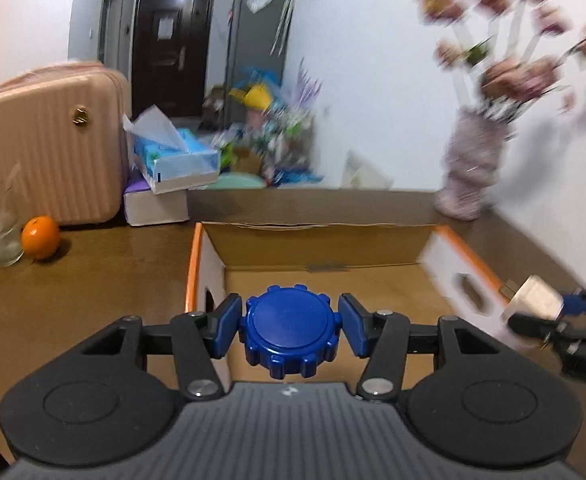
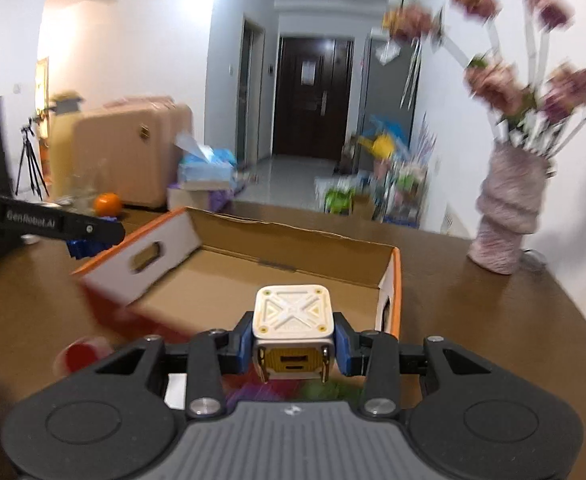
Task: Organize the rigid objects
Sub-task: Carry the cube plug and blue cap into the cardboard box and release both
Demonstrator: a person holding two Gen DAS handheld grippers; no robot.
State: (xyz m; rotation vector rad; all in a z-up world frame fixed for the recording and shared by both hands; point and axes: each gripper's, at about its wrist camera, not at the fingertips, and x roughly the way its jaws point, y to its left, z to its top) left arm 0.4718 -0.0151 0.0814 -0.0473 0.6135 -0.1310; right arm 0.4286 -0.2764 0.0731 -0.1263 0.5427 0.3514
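A: What has the left gripper [image 1: 289, 330] got?

B: A blue cap [image 1: 291, 330], round with a notched rim. It sits between the two blue pads [image 1: 225, 328]. The left pad touches it; on the right a thin gap shows, so I cannot tell whether the jaws are truly clamped on it or only loosely around it.

A: And where is it?

B: Over the near edge of the open box [image 1: 317, 240], which stands on the brown table [image 1: 113, 264]. The box floor is bare cardboard as far as it shows.

A: The right gripper [image 2: 293, 340]?

B: Its jaws are closed on a white cube [image 2: 293, 312] with a raised X on top and a yellow face with slots toward the camera. Both pads press its sides. It hangs above the box's near right corner, just inside the orange-edged wall [image 2: 393, 300].

A: Do the two see each other?

B: Yes. From the left wrist the cube [image 1: 535, 298] shows at the box's right flap; from the right wrist the left gripper's arm [image 2: 53, 224] reaches in past the left flap.

A: What else is on the table?

B: An orange [image 1: 40, 237] and a glass [image 1: 3, 236] near the left edge, a suitcase [image 1: 49, 148] behind them, tissue boxes [image 1: 173, 160] beside it, and a vase [image 2: 509, 216] of flowers at the far right, by the wall.
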